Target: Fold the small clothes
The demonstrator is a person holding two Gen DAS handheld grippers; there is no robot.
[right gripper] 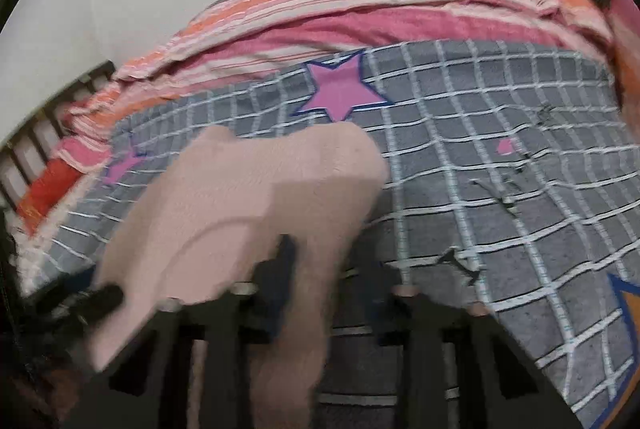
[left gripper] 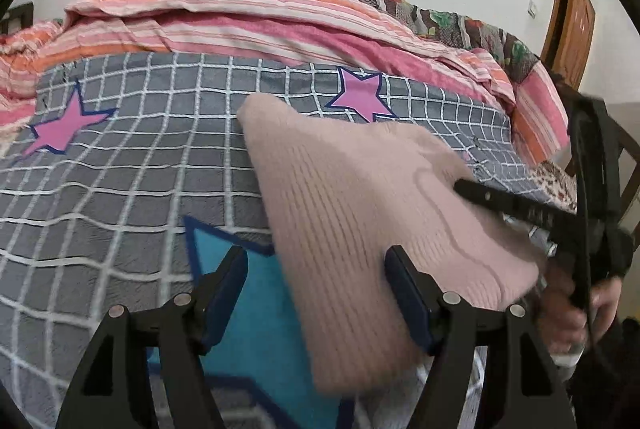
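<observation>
Left wrist view: left gripper fingers spread wide, straddling the near part of the pink ribbed knit garment, not pinching it. Right gripper comes in from the right, its fingers together at the garment's edge.

Right wrist view, motion-blurred: right gripper fingers have the knit bunched between them, fabric draping down over them; grip itself can't be confirmed here.

Garment lies on the grey grid-check bed cover with star patches, and a striped pink-orange quilt is heaped behind. Wooden door shows in the left view only.
</observation>
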